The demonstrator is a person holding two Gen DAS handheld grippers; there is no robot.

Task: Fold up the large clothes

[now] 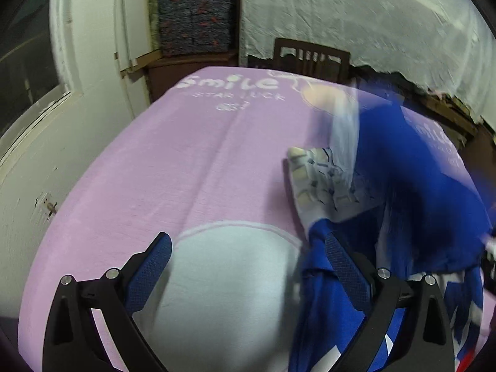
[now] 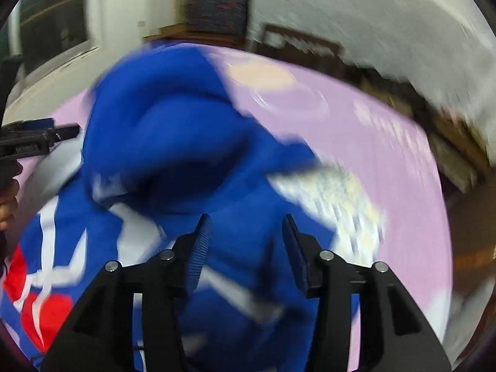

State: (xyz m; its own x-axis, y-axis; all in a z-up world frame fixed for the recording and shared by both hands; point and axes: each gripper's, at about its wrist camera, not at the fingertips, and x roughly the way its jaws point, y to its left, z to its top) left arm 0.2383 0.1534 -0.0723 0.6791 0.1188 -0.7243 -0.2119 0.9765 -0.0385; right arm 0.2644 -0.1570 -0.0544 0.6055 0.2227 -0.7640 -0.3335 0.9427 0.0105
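At the bottom of the left wrist view the left gripper stands wide open with nothing between its fingers; only its right-hand pad brushes the edge of the blue garment, which suggests it is lining up for a hold rather than carrying anything. In the right wrist view the right gripper sits low in the frame, its fingers apart with blue cloth lying across the gap behind them; heavy blur keeps me from telling whether any fabric is pinched. The garment, blue with white stripes and a red patch at lower left of that view, lies bunched in a heap, not yet spread flat, so folding looks barely begun. It rests on the pink bedsheet, a broad flat surface suited to laying out big clothes. Farther off, at the upper middle, a dark wooden chair stands beyond the sheet's far edge, beneath a draped white cloth.
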